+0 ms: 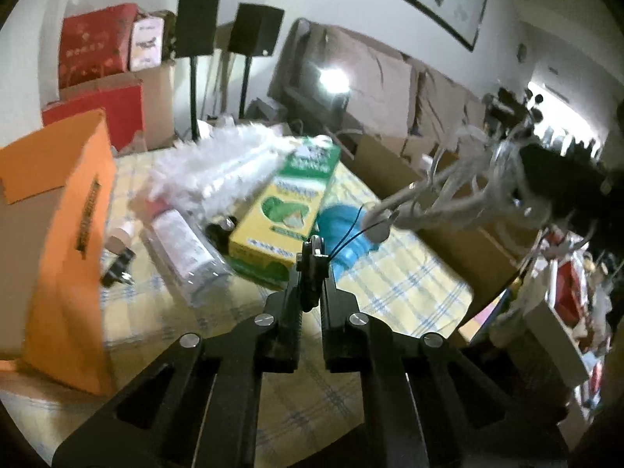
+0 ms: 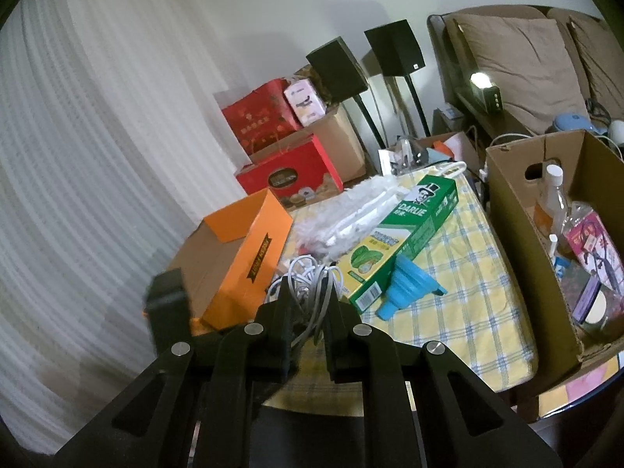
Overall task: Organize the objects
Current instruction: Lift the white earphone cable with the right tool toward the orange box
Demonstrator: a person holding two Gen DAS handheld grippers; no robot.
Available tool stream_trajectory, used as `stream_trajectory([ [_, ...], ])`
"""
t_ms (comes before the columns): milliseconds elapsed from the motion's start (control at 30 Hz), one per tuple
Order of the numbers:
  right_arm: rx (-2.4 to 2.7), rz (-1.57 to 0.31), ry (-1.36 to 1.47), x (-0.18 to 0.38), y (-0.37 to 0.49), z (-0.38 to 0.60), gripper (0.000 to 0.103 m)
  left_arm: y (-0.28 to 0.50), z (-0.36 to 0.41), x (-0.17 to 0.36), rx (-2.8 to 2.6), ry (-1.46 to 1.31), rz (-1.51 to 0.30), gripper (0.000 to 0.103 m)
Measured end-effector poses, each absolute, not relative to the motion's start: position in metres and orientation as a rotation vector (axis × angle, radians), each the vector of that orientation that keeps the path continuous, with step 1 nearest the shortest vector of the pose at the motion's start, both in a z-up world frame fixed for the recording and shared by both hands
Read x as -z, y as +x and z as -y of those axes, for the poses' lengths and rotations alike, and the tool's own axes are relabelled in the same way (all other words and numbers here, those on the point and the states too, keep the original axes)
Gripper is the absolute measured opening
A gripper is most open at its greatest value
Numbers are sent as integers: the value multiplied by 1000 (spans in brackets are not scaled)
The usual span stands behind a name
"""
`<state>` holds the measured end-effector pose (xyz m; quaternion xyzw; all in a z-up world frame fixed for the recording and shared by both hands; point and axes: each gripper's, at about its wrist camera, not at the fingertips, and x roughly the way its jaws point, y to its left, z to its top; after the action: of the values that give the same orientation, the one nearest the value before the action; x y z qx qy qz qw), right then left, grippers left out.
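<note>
yellow-and-blue checked cloth covers the table in a cluttered living room. nearest in the left wrist view, the left gripper has its jaws pinched together on a small dark clip with thin black wires trailing toward 2 o'clock. in the right wrist view, the right gripper is clamped on a bundle of white cables, which loops up between its fingers. just past it, at 1 o'clock, a blue collapsible funnel lies on its side touching the near end of a green darlie toothpaste box. at 11 o'clock an orange box stands open-flapped on the table's left edge. a clear bottle lies between the orange box and the toothpaste box, with a white fluffy duster beyond it. at 3 o'clock an open cardboard box holds bottles and packets. farther back stand red gift boxes, two black speakers on stands and a brown sofa.
</note>
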<state>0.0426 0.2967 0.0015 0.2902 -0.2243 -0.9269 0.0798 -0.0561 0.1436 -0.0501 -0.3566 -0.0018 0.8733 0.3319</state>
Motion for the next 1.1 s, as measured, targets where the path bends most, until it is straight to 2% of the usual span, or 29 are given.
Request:
stream_trajectory([
  [500, 2750, 564, 815, -28, 30, -262, 12, -51, -96, -21, -2376, -855, -1, 7],
  [800, 2734, 462, 729, -66, 17, -234, 12, -48, -73, -28, -2390, -855, 10, 7],
  [1100, 2661, 514, 701, -82, 10, -228, 12, -39, -66, -27, -2405, -833, -12, 7],
])
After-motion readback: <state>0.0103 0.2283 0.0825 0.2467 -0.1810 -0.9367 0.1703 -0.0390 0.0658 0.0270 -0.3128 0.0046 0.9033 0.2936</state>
